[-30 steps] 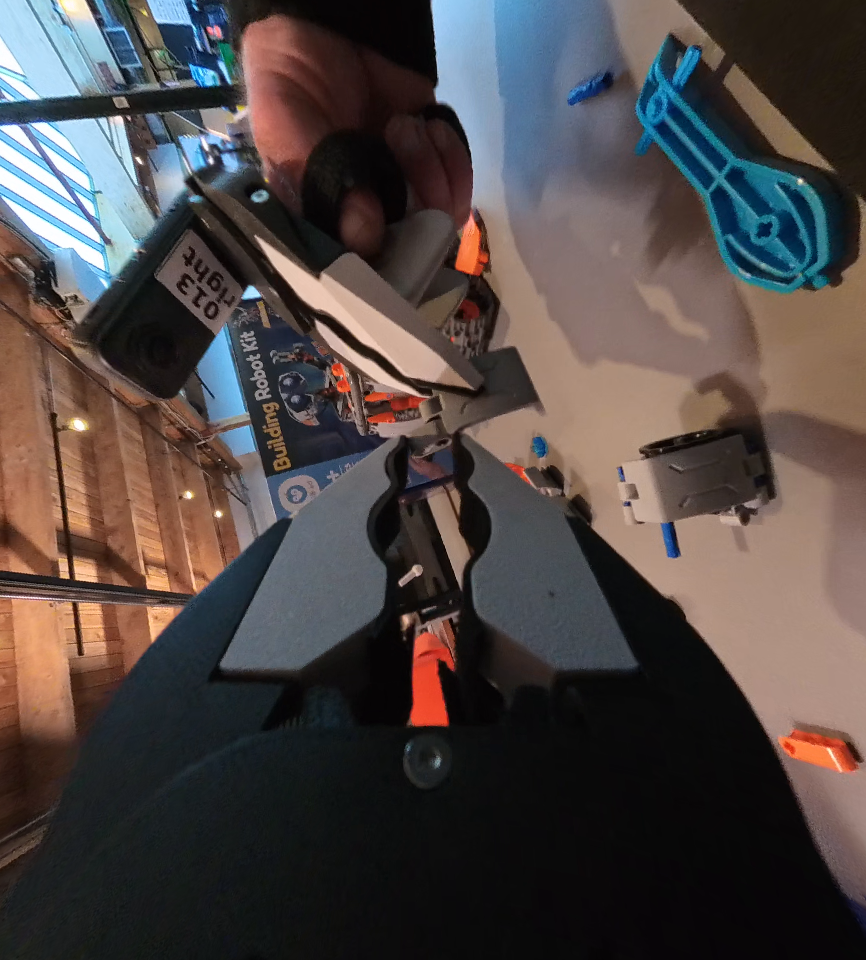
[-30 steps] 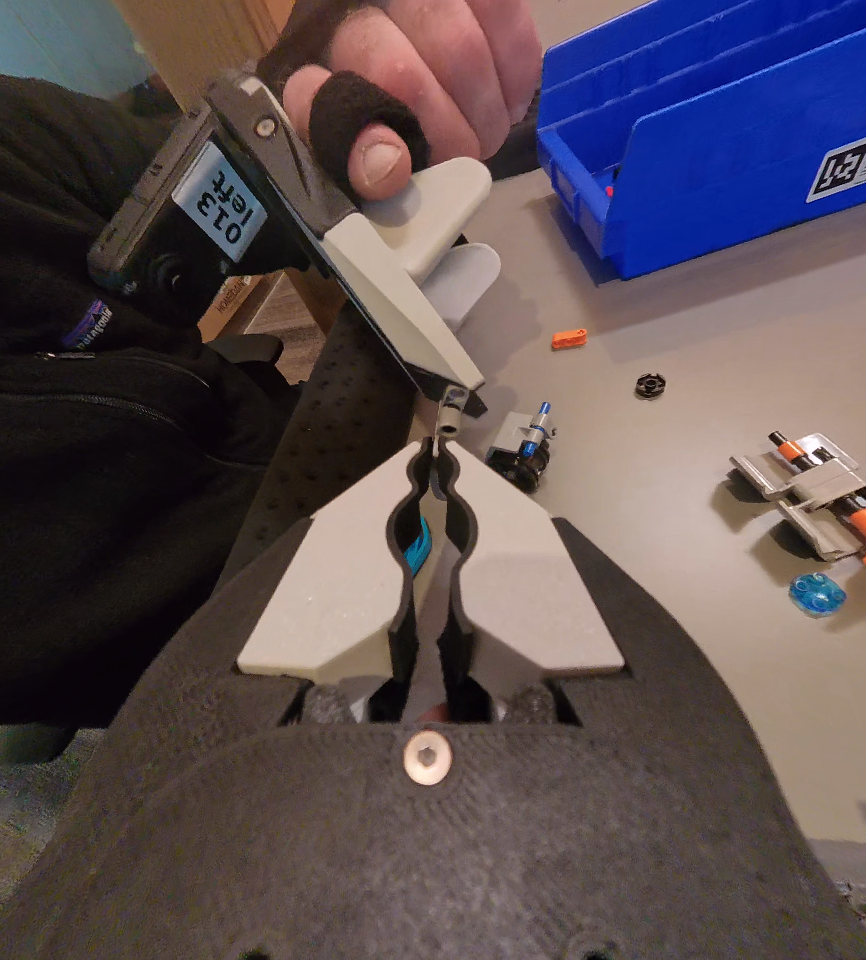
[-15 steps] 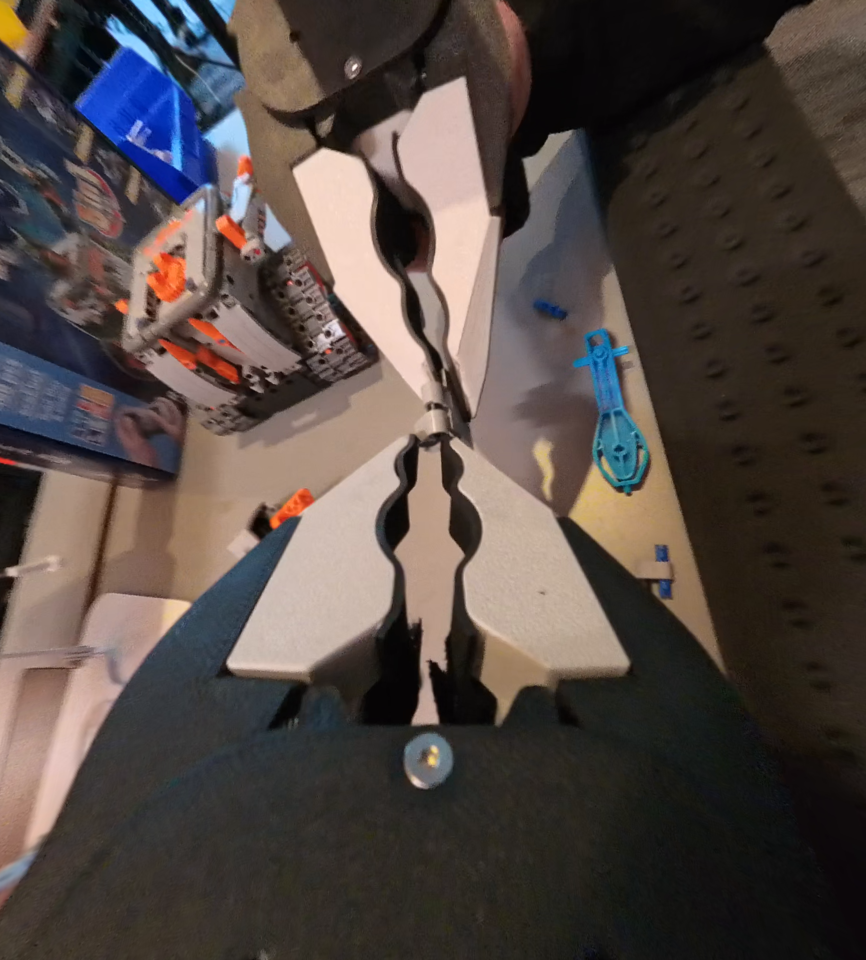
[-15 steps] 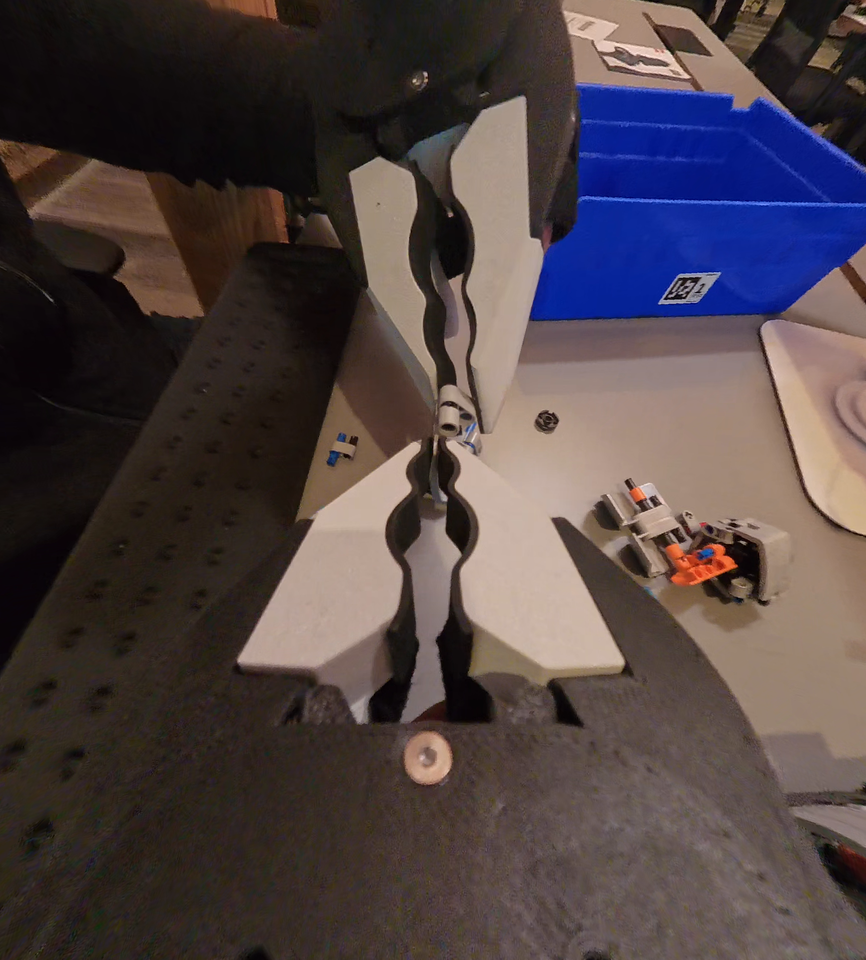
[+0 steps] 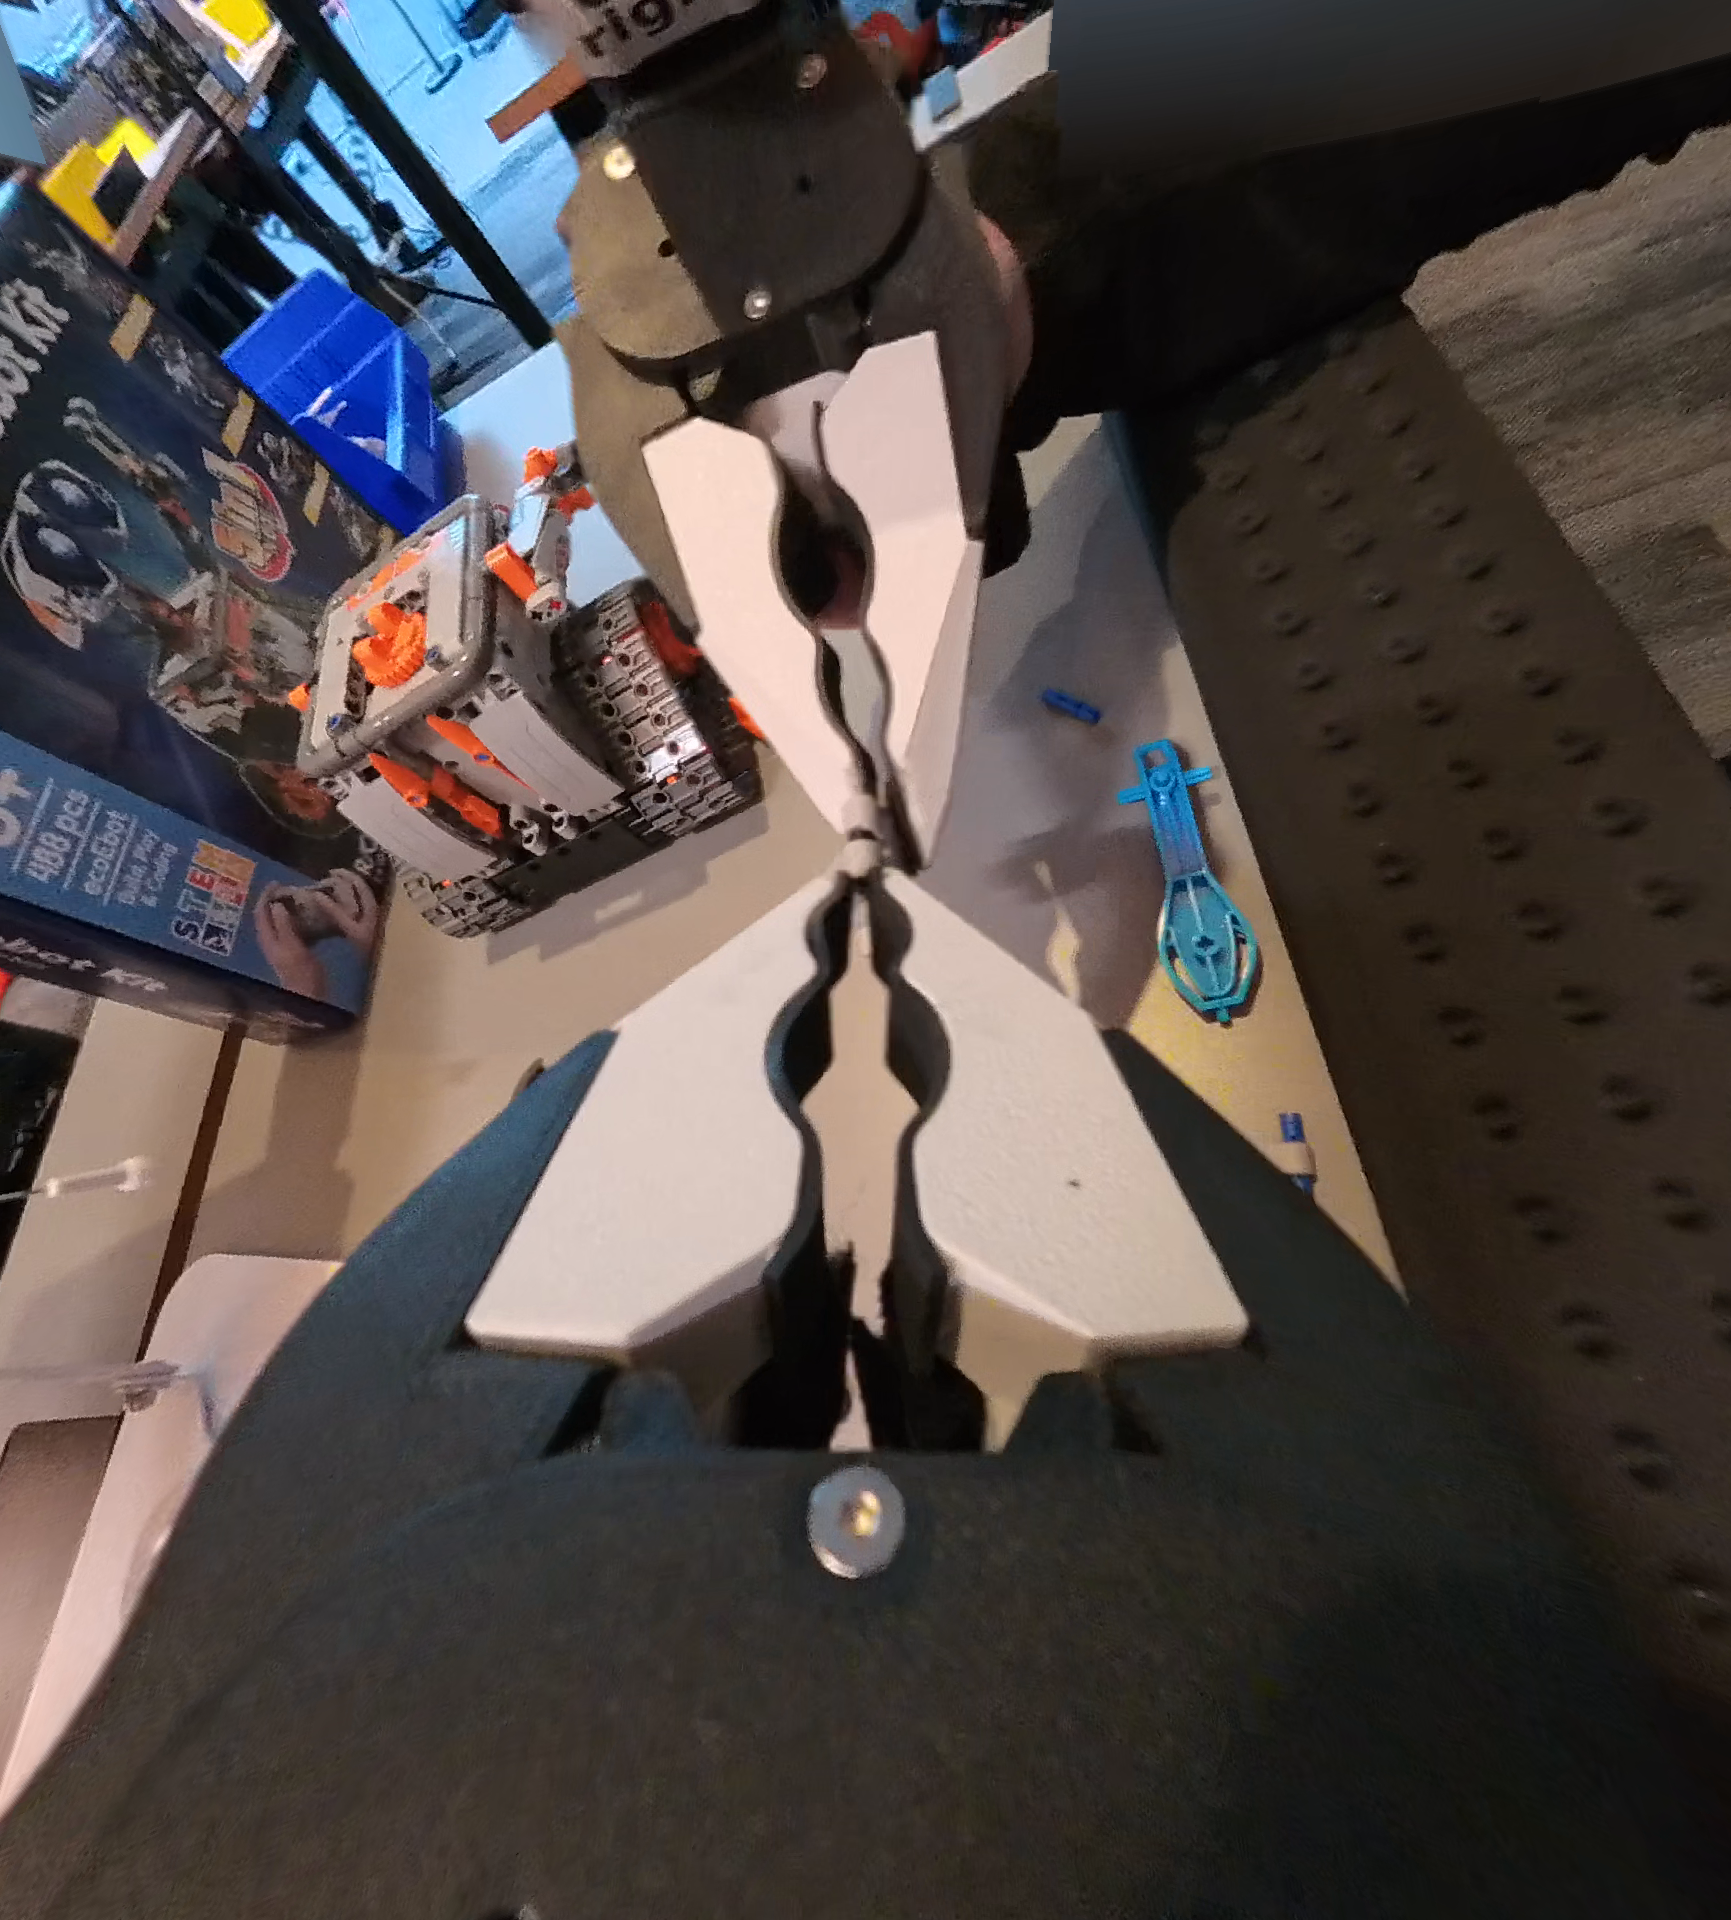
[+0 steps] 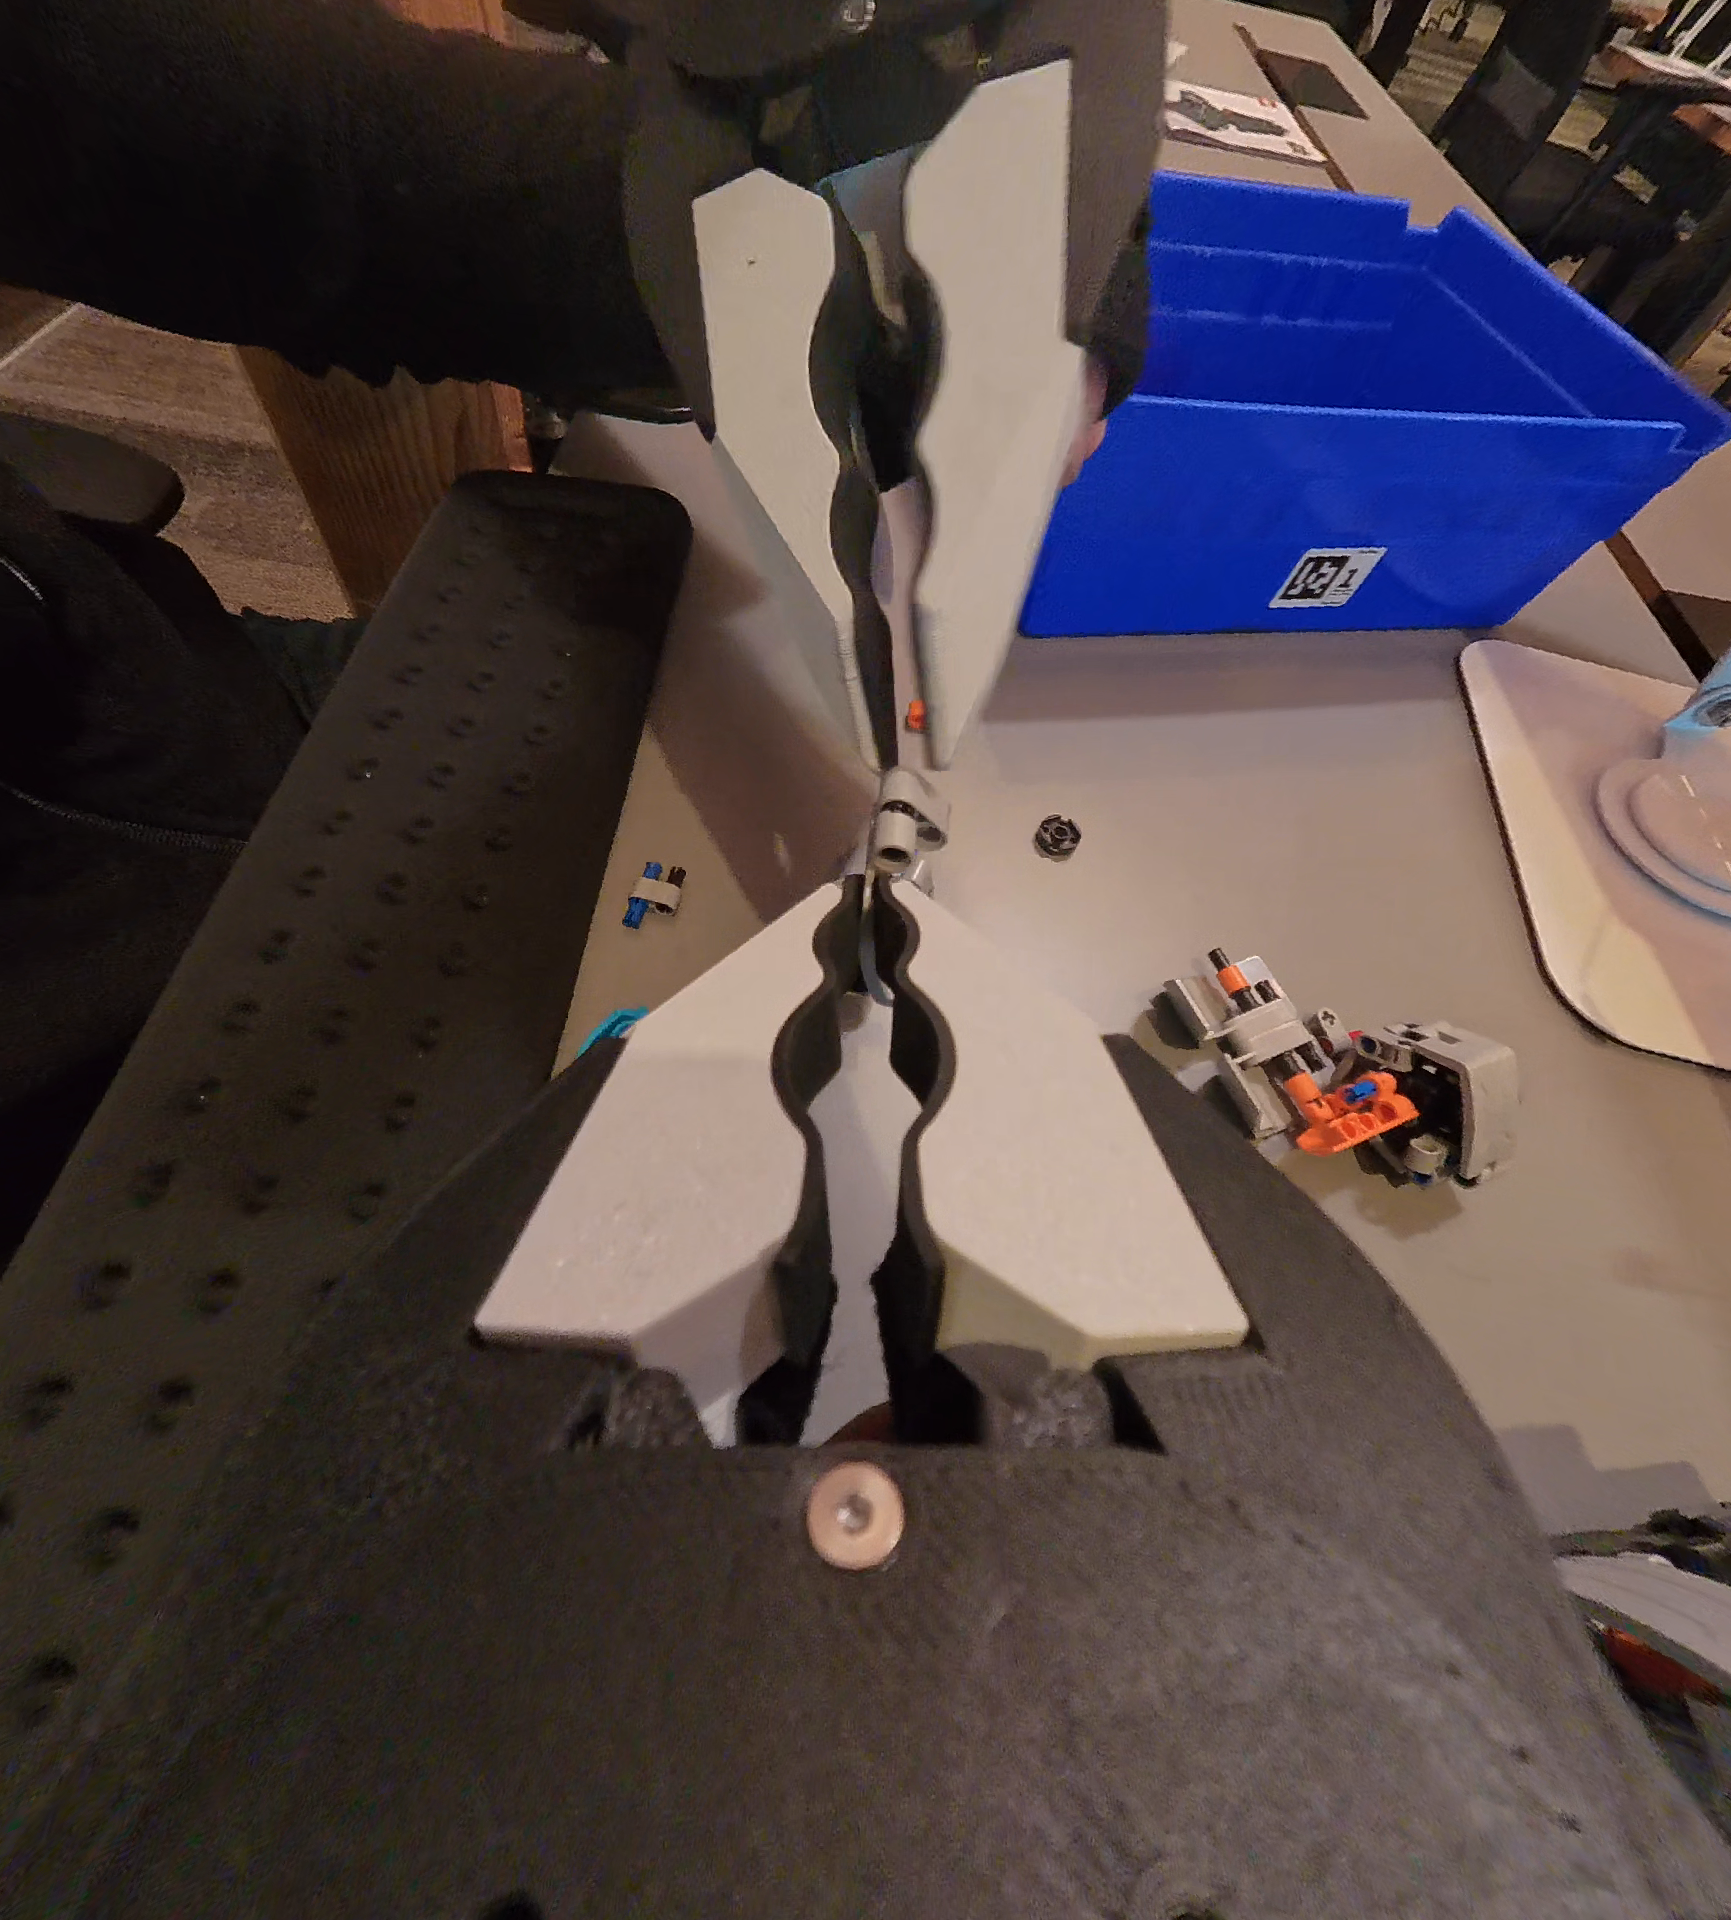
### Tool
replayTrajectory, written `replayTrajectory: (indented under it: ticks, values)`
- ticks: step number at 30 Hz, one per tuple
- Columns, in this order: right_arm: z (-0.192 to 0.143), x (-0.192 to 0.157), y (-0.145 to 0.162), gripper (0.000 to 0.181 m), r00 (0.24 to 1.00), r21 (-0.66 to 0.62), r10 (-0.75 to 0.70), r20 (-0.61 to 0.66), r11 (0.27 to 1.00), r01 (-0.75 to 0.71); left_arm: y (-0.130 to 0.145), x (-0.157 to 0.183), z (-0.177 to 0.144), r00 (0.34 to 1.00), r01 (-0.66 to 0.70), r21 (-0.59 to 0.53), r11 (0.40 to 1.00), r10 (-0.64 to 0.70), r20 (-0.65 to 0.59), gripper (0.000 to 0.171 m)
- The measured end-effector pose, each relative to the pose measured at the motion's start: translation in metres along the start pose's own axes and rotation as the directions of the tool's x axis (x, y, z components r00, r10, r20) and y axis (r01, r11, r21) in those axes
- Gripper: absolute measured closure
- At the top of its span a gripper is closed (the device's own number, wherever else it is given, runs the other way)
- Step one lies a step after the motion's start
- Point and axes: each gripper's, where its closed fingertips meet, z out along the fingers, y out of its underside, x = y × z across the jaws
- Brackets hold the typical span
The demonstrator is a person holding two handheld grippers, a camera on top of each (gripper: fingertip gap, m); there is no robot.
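Note:
A small grey connector piece (image 6: 908,821) hangs in the air between the two grippers, which meet tip to tip above the grey table (image 6: 1256,790). My right gripper (image 6: 871,896) is shut on its near end, with a thin grey part showing between the jaws. My left gripper (image 6: 897,767) comes down from the top of the right wrist view and is shut on the far end. In the left wrist view, my left gripper (image 5: 859,883) holds the same piece (image 5: 861,840) and the right gripper (image 5: 882,821) comes in from above. A dark sleeve is behind each gripper.
A tracked grey-and-orange model (image 5: 528,707) stands by a kit box (image 5: 92,623). A blue bin (image 6: 1360,468), a grey-orange sub-assembly (image 6: 1360,1081), a black round part (image 6: 1056,834), a blue-white pin (image 6: 655,891) and a teal tool (image 5: 1199,914) lie on the table. A black perforated mat (image 6: 321,935) borders it. The tips of both grippers are at nearly the same place.
Both grippers have swung from a slanted meeting to facing tip to tip over the table, still joined at the small grey piece. Little has moved in the last half second.

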Motion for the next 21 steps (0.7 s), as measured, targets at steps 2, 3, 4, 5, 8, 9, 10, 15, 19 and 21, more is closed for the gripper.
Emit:
replayTrajectory:
  ticks: [2,3,4,5,8,9,10,15,19,21]
  values:
    - [0.0,0.0,0.002,0.181,1.0,-0.013,-0.008,-0.008,1.0,0.008,0.001,0.001,0.001,1.0,-0.01,-0.012,1.0,0.01,0.005,0.171]
    - [0.0,0.0,0.002,0.181,1.0,-0.016,-0.011,-0.012,1.0,0.011,-0.001,0.001,0.001,1.0,-0.016,-0.008,1.0,0.016,0.006,0.171]
    - [0.001,0.0,0.001,0.181,1.0,-0.02,-0.017,-0.015,1.0,0.016,-0.001,0.002,0.0,1.0,-0.023,-0.011,1.0,0.023,0.003,0.171]
    - [0.001,0.0,0.001,0.181,1.0,-0.027,-0.024,-0.02,0.999,0.023,-0.001,0.002,0.0,1.0,-0.026,-0.019,0.999,0.026,-0.002,0.171]
    - [0.003,0.0,0.005,0.181,0.999,-0.065,-0.039,-0.031,0.997,0.037,0.001,0.004,0.002,0.999,-0.044,-0.047,0.998,0.044,-0.012,0.171]
    - [0.004,0.001,0.008,0.181,0.998,-0.087,-0.052,-0.042,0.995,0.048,0.004,0.005,0.004,0.999,-0.043,-0.064,0.997,0.042,-0.016,0.171]
    - [0.005,0.001,0.011,0.181,0.996,-0.108,-0.067,-0.053,0.992,0.061,0.007,0.004,0.006,0.999,-0.05,-0.08,0.996,0.049,-0.015,0.171]
    - [0.01,-0.003,0.011,0.181,0.988,-0.147,-0.139,-0.068,0.981,0.127,0.001,0.01,0.01,0.998,0.001,-0.034,0.999,-0.003,-0.059,0.171]
    - [0.022,-0.012,0.021,0.181,0.986,-0.221,-0.167,-0.031,0.963,0.156,-0.004,0.011,0.02,0.996,0.023,-0.049,0.999,-0.026,-0.081,0.171]
    - [0.015,-0.008,0.024,0.181,0.994,-0.203,-0.108,-0.025,0.974,0.101,-0.002,0.006,0.014,0.996,0.054,-0.038,0.998,-0.057,-0.074,0.171]
